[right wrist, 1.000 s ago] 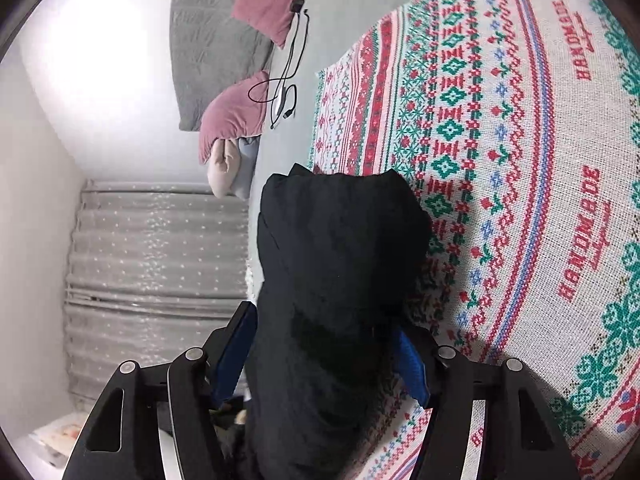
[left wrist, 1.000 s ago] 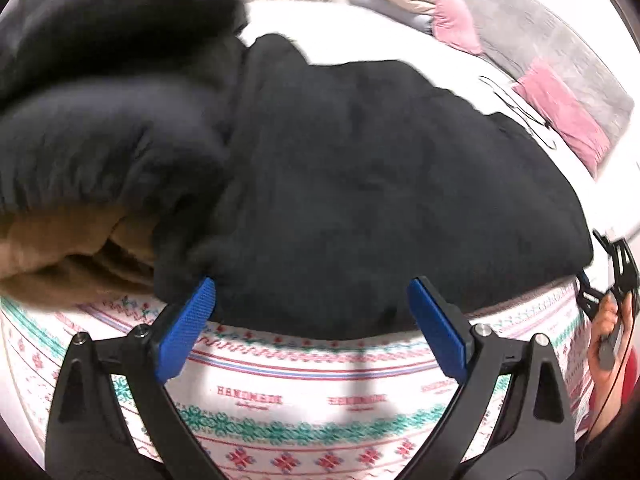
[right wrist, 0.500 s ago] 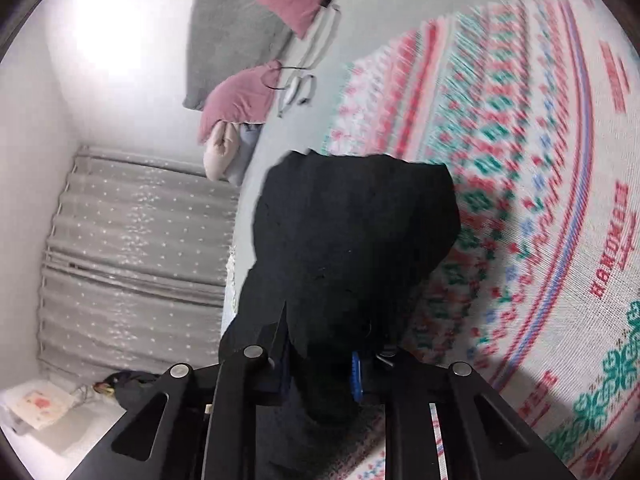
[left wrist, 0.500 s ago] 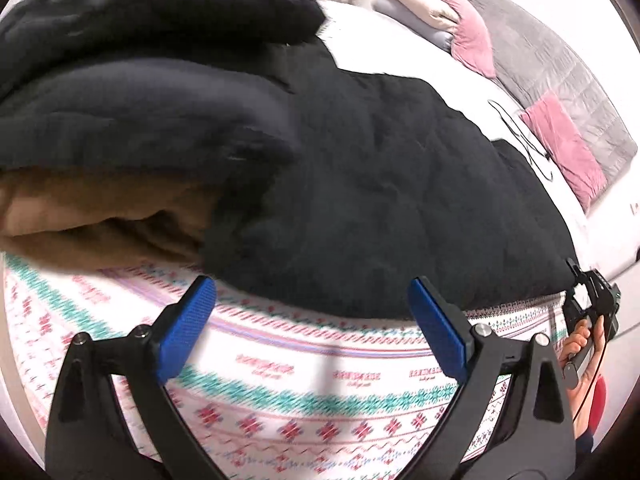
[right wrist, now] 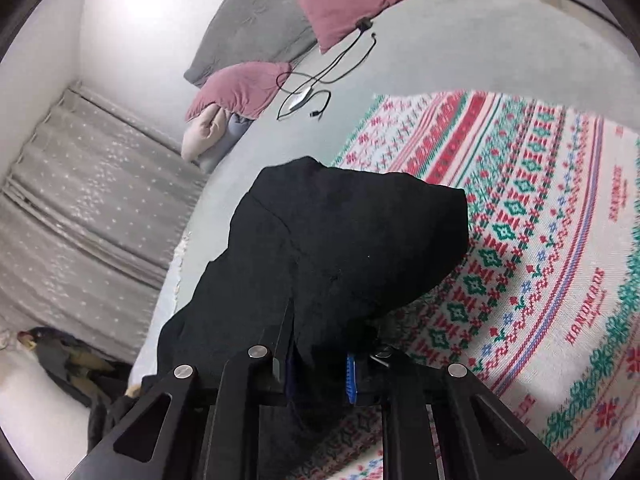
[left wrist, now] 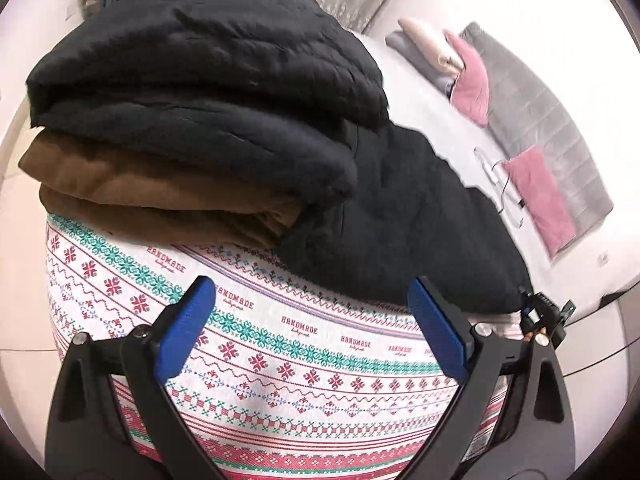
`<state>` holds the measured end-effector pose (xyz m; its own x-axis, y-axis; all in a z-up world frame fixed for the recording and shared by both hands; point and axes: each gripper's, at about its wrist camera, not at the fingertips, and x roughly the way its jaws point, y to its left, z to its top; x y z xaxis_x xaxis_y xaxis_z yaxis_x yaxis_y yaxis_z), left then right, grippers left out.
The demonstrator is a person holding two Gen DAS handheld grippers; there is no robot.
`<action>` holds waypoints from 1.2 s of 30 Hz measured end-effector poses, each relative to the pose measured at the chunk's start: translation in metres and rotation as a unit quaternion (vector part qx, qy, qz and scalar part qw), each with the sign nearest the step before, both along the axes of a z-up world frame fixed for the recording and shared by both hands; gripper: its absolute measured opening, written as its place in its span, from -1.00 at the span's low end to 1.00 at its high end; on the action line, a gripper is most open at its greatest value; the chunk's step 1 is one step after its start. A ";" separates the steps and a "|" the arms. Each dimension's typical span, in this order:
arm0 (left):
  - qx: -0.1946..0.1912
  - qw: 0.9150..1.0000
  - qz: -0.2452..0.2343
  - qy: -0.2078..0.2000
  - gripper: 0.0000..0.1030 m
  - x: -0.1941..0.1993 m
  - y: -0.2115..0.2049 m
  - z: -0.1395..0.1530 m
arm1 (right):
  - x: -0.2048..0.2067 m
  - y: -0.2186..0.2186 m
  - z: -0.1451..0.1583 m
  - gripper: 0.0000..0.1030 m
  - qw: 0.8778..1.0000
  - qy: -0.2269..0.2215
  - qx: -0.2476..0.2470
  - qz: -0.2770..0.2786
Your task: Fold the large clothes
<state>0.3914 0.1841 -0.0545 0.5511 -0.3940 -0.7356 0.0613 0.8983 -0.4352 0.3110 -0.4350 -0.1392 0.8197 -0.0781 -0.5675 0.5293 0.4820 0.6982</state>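
On the bed (right wrist: 460,40), the right hand-held gripper (right wrist: 320,372) is closing, pinching the black coat (right wrist: 340,248) to fold; the left hand-held gripper (left wrist: 312,336) is spread, empty, needing an edge next

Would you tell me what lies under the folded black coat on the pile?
Under the folded black coat lies a folded brown garment, resting on the patterned blanket. Whether anything sits between or deeper in the pile is covered.
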 end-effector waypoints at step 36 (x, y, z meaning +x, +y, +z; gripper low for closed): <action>0.199 0.963 -0.179 -0.001 0.88 0.090 -0.309 -0.056 | 0.016 0.034 0.072 -0.69 0.990 -0.093 -0.077 0.079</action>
